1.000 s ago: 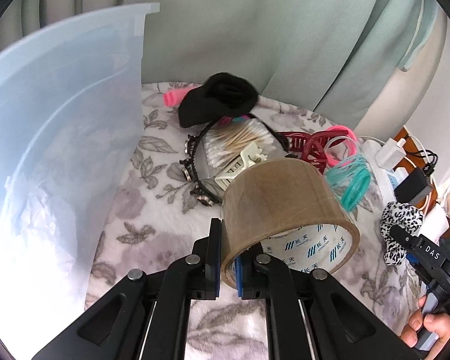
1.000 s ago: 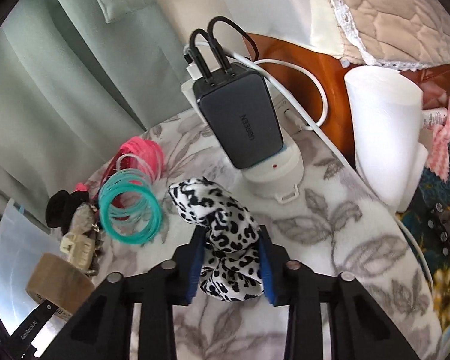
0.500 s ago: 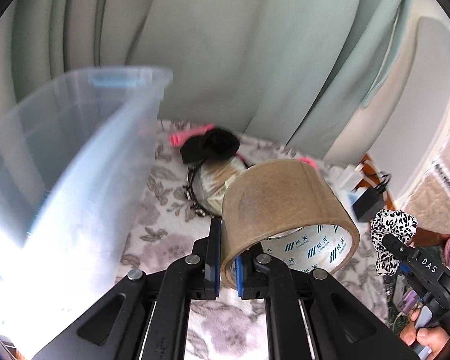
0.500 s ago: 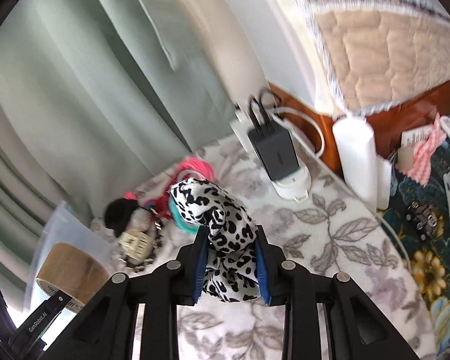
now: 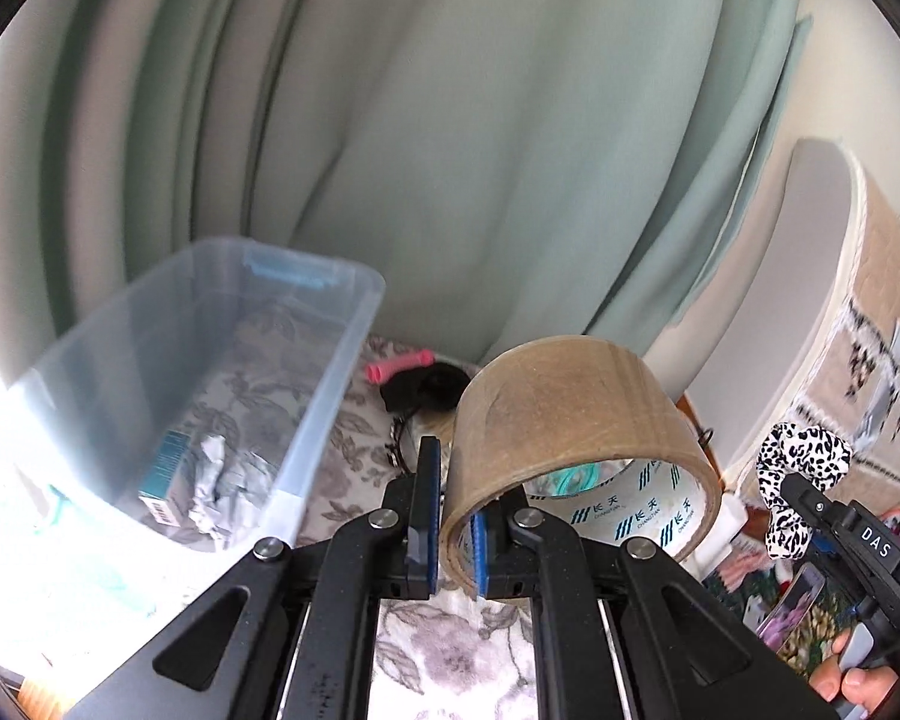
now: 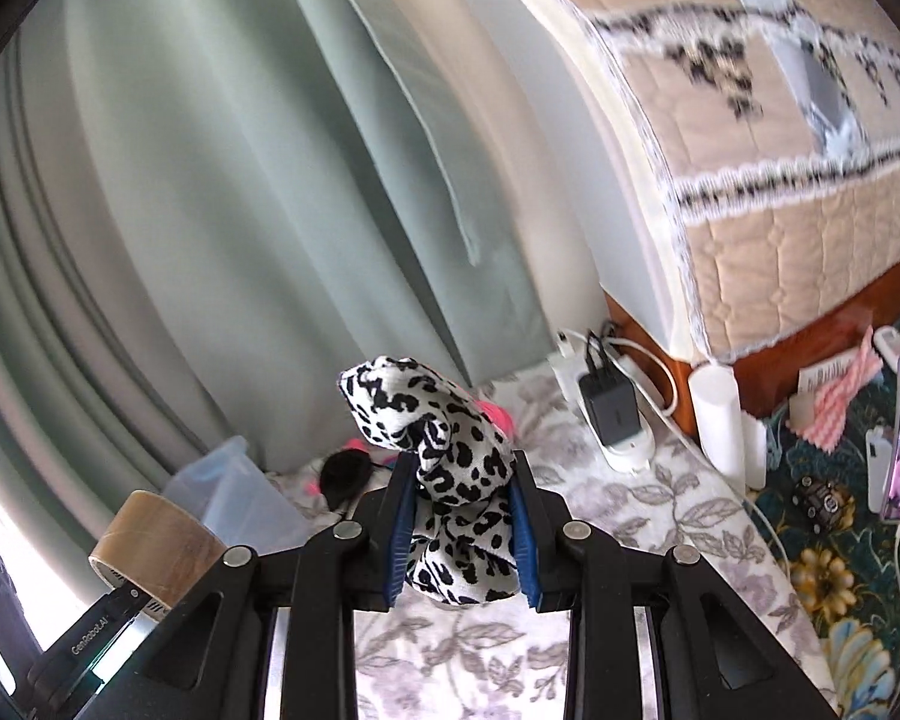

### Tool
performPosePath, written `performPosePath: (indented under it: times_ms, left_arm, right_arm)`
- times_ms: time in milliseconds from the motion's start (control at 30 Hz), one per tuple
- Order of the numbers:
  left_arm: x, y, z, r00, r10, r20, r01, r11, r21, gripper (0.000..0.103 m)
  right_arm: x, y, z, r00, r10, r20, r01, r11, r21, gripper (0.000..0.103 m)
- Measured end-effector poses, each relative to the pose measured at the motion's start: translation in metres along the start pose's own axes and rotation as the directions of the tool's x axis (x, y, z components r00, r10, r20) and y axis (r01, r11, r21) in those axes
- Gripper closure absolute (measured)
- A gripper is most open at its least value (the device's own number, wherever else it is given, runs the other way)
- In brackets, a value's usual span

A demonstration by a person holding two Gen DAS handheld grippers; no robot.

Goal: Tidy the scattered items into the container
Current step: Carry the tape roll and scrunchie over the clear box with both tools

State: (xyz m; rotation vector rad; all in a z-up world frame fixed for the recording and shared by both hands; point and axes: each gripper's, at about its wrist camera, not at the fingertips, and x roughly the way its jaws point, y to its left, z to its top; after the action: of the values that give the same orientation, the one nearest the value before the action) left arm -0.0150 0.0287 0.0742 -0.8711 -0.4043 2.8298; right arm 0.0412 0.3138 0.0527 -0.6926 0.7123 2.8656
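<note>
Above the floral worktop (image 5: pixel 450 648), the left gripper (image 5: pixel 450 531) pinches a tape roll (image 5: pixel 570 420) while the right gripper (image 6: pixel 462 531) clamps a spotted scrunchie (image 6: pixel 444 456); both need carrying left over the clear bin (image 5: pixel 306 420), then releasing.

Brown roll of packing tape (image 5: pixel 576 420): hides most of the small items behind it on the floral-cloth surface (image 5: pixel 444 630), only a teal ring showing through its core; a black fabric lump (image 5: pixel 426 387) and pink roller (image 5: pixel 399 362) are too small to identify further. Clear plastic storage container (image 5: pixel 324 360): near end washed out by glare; the crumpled contents and a teal box inside are blurred. Quilted beige bed cover (image 6: pixel 780 138): pattern smeared; a person's hand (image 5: pixel 852 681) is cut off by the edge.
</note>
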Motion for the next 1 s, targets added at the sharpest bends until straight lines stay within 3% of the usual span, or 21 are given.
performPosePath:
  times_ms: [567,1000]
  left_arm:
    - [-0.068,0.049,0.023,0.987,0.039,0.158,-0.021,0.993,-0.112,0.095]
    - [-0.078,0.117,0.024,0.972,0.148,0.183,-0.098,0.962,-0.257,0.095]
  right_arm:
    - [-0.053,0.075,0.009,0.988,0.124,0.09,-0.111,0.984,-0.137,0.072]
    - [-0.033,0.139,-0.007,0.976,0.215,0.023,-0.202,0.946,-0.253,0.072]
